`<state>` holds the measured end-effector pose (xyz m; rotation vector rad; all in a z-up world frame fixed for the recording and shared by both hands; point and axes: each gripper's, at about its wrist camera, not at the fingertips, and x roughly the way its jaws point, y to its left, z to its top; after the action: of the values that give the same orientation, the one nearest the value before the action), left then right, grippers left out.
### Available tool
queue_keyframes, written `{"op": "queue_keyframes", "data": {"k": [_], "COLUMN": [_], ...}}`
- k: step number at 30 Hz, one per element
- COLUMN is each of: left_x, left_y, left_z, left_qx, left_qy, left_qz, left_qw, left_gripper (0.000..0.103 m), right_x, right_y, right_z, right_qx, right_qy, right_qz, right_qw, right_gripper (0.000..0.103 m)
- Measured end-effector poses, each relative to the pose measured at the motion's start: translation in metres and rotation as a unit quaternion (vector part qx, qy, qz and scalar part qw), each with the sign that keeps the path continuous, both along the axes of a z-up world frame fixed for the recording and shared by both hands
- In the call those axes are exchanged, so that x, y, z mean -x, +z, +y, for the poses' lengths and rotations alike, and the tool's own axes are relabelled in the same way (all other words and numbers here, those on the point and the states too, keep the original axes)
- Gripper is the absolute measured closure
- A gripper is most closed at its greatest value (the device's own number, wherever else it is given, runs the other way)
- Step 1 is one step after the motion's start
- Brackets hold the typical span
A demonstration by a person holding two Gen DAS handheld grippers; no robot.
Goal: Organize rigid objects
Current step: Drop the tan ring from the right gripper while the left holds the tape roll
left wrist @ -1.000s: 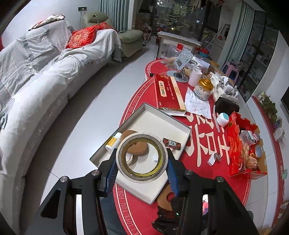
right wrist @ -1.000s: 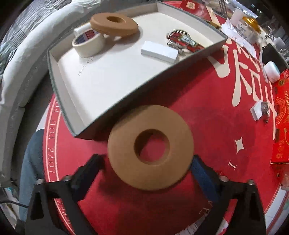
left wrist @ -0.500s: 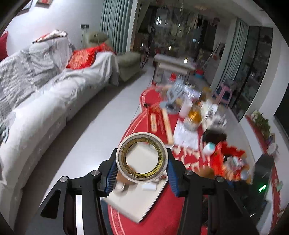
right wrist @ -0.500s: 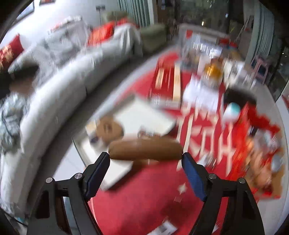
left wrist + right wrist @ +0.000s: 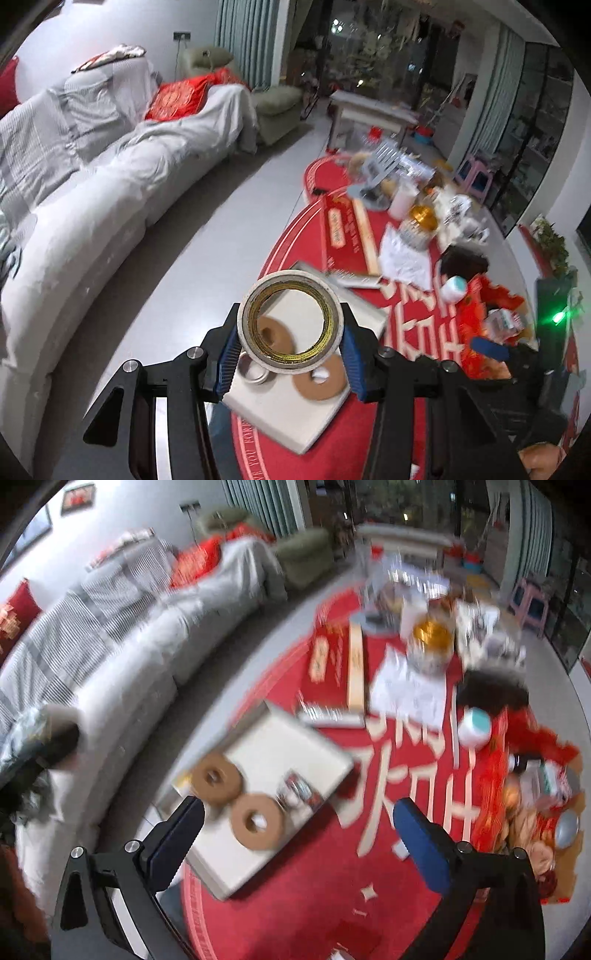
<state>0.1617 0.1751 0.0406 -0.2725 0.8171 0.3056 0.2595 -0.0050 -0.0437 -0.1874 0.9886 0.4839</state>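
Note:
My left gripper (image 5: 290,354) is shut on a white tape roll (image 5: 255,343) with a yellow inner edge, held high above the grey tray (image 5: 291,424). In the tray lie two brown rings (image 5: 321,380) (image 5: 275,338) and a small tape roll (image 5: 253,371). My right gripper (image 5: 295,842) is open and empty above the tray's near corner. In the blurred right wrist view the tray (image 5: 291,749) holds both brown rings (image 5: 258,821) (image 5: 218,779) and a small red-labelled item (image 5: 299,792).
The tray sits on a red round table (image 5: 417,332) with a red box (image 5: 343,232), a jar with a gold lid (image 5: 421,218), white paper, a black box and a red snack box (image 5: 487,328). A grey covered sofa (image 5: 92,184) stands to the left.
My right gripper opened and the brown ring it held now lies in the tray. Both grippers rose and drew back from the table; the left still holds the white tape roll.

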Motion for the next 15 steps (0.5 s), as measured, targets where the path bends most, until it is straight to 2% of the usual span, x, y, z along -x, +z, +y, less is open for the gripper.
{"op": "queue_keyframes", "data": {"k": [3, 6, 15], "left_x": [-0.004, -0.009, -0.034], "left_y": [-0.020, -0.045, -0.146], "left_z": [0.004, 0.002, -0.006], "left_qx": [-0.001, -0.006, 0.019], "left_qy": [0.010, 0.015, 0.028], "left_qz": [0.014, 0.035, 0.121], "left_qw": [0.9998, 0.9993, 0.9921], "left_gripper": [0.050, 0.050, 0.050], "right_x": [-0.004, -0.010, -0.022], "right_y": [-0.038, -0.065, -0.089], "right_z": [0.000, -0.002, 0.017], "right_qx": [0.027, 0.029, 0.039], "right_qy": [-0.005, -0.014, -0.021], "right_qz": [0.040, 0.080, 0.092], "right_qw": [0.999, 0.996, 0.995], "right_gripper": [0.000, 0.000, 0.000]}}
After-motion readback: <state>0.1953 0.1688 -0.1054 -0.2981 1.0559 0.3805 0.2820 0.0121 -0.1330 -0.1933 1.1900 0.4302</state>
